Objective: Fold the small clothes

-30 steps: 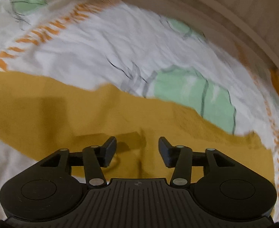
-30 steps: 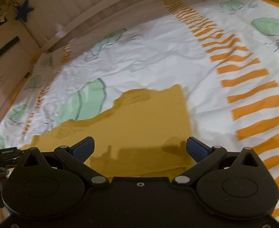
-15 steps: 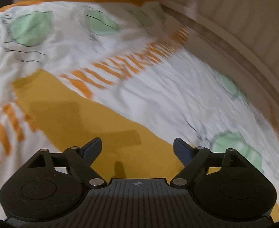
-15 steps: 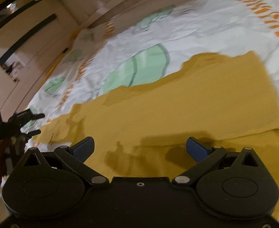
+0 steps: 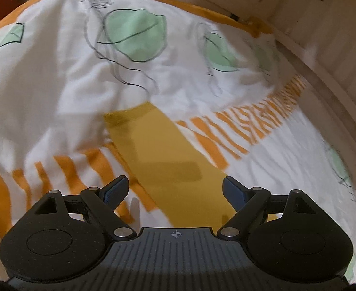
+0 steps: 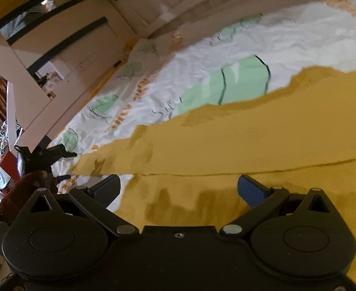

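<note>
So far the yellow cloth [image 6: 250,140] lies flat on the bed cover [image 5: 56,77], which is white with green leaves and orange stripes. One layer of it already sits on top of another; a straight edge runs across it from 9 o'clock to 3 o'clock in the right wrist view. That looks like a first fold done.

The left gripper [image 5: 175,189] has just been opening its jaws, and now they stand wide with nothing in between. Under them a long yellow strip runs up toward 11 o'clock. It may be a sleeve or a leg, but I cannot tell which.

The right gripper [image 6: 178,189] is spread wide too and holds nothing. It hangs over the near edge of the cloth.

I think more folding is left. The long strip is not tucked in yet, and the cloth is still big, not a small neat pile.
</note>
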{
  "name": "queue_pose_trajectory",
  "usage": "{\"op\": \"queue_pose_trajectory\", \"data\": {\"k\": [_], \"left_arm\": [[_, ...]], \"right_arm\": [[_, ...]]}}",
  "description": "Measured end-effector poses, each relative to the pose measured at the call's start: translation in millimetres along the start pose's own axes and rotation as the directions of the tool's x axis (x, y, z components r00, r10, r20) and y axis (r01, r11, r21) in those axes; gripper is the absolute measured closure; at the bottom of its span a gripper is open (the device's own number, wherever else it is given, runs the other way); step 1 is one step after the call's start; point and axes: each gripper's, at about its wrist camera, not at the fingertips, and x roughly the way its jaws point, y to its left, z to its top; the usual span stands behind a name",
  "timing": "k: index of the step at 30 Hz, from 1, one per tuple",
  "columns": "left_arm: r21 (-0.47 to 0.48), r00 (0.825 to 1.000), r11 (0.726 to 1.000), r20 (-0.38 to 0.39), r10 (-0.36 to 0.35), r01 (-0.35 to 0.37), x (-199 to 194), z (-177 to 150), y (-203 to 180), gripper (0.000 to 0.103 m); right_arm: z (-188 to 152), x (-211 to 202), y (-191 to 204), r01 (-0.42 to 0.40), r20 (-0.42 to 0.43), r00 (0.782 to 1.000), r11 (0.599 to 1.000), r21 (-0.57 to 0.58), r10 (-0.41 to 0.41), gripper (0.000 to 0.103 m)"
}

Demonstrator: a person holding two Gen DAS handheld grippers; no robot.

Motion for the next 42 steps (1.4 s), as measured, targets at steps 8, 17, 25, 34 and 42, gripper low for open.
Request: {"op": "queue_pose_trajectory", "data": {"k": [8,17,25,34,42], "left_arm": [[-0.05,1.0,0.999,-0.016,0.003,-0.004,25,2,23,0.018],[-0.03,0.999,0.999,0.008,-0.039,0.039,50,16,19,0.007],[-0.061,1.0,0.998,-0.002,0.007,-0.007,51,21,24,0.064],[-0.031,0.994,0.997,0.082,-0.073,0.076,17,25,-9,0.1],[0.165,0.951,0.955,0.15,-0.272,0.247,-50,13,-107,0.1]], "right_arm": [[-7,0,29,-0.033,0.05,0.998,0.995,-0.094,0.038,0.0],[-8,6,26,-0.041,0.049,0.998,0.998,-0.054,0.044,0.001],[-10,7,21,-0.044,0.048,0.998,0.999,-0.024,0.046,0.0],[-2,4,18,-0.032,0.06,0.998,0.999,-0.031,0.034,0.0],[11,-2,7,-0.025,0.066,0.997,1.0,-0.002,0.025,0.0]]}}
